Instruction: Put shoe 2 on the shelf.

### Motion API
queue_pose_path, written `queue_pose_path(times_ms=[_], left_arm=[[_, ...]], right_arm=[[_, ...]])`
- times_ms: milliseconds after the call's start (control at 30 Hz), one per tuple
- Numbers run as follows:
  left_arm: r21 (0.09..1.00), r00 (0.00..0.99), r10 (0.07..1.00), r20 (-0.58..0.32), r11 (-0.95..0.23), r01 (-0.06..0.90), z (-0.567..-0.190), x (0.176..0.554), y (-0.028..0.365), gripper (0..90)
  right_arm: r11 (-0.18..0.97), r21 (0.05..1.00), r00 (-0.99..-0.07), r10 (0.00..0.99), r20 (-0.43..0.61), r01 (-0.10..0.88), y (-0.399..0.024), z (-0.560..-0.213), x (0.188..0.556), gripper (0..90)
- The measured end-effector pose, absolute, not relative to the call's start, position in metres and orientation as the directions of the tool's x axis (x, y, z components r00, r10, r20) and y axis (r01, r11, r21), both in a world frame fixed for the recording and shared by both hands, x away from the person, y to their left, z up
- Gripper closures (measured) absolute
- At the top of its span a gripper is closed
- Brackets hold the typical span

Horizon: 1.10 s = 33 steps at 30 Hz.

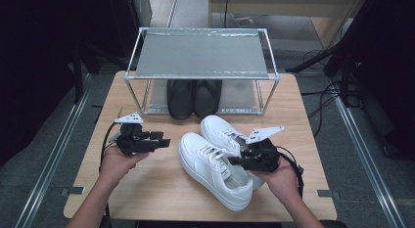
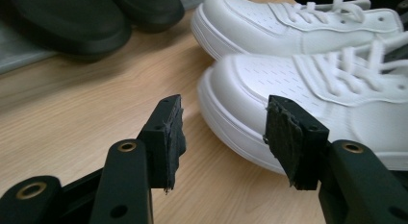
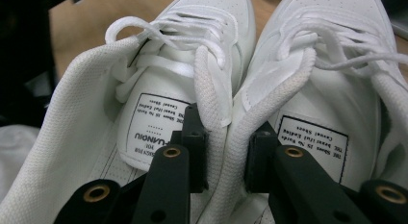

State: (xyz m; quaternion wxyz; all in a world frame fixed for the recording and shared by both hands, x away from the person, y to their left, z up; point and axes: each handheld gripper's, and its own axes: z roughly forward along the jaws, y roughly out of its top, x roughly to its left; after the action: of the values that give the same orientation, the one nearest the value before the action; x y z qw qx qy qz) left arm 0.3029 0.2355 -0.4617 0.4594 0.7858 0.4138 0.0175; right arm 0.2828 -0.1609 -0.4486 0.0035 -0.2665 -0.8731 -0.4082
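R gripper (image 3: 226, 156) pinching both white sneakers (image 1: 215, 162) by inner collars, center-bottom of frame.
Light, soft padded collars (may slip), grip deep; L gripper (image 2: 223, 137) wide, empty, lower left.

The high view looks forward and down from above the person's side, taking in the whole table (image 1: 147, 189) and the rack (image 1: 201, 54). The left tool's camera sits low, close by the white shoes' (image 2: 308, 89) toes; the right tool's camera looks straight into their openings, so all three views share that pair.
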Motion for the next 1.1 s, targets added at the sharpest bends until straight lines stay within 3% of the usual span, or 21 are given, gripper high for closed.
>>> queue_pose_path(times_ms=[500, 767, 1100], left_arm=[[0.725, 0.534, 0.766, -0.358, -0.132, 0.676, -0.473, 0.305, 0.281, 50.9], [0.726, 0.497, 0.789, -0.361, -0.097, 0.681, -0.474, 0.294, 0.297, 51.1], [0.723, 0.456, 0.812, -0.365, -0.062, 0.689, -0.475, 0.285, 0.310, 51.7]], right_arm=[[0.672, 0.691, -0.964, 0.162, 0.211, 0.264, -0.129, -0.420, 0.320, 76.5], [0.687, 0.689, -0.969, 0.099, 0.228, 0.233, -0.109, -0.408, 0.339, 76.6], [0.662, 0.725, -0.976, 0.046, 0.212, 0.189, -0.090, -0.354, 0.361, 76.7]])
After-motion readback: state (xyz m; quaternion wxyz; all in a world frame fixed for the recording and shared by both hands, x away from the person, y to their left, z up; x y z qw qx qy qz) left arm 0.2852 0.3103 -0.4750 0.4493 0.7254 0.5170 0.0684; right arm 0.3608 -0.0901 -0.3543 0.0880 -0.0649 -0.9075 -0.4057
